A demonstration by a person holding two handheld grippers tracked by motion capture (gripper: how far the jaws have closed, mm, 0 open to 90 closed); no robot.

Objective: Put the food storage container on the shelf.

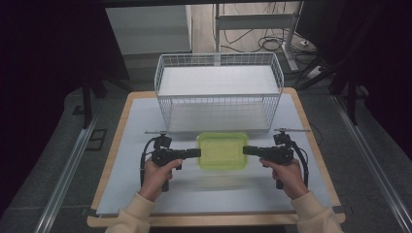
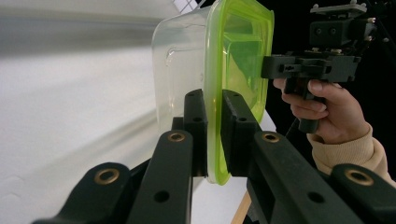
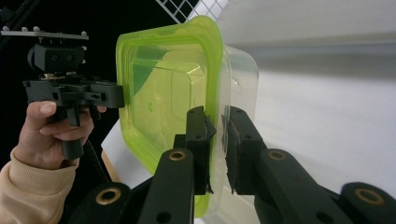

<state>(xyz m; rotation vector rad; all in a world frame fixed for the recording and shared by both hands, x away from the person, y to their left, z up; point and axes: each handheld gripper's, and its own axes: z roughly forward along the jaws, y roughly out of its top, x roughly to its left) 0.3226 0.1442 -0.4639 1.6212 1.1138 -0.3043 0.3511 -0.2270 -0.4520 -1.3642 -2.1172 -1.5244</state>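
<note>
The left tongs [image 1: 198, 153] pinched the lidded box [image 1: 222, 151] on its nine o'clock rim; the right tongs [image 1: 244, 150] pinched its three o'clock rim, above the counter [image 1: 131, 131].

My left gripper [image 2: 213, 135] is covering the lower rim of the container [image 2: 187, 70], and the picture's top edge is cutting off its upper corner. Beyond it, the table [image 2: 70, 116] is smearing into blur.
</note>
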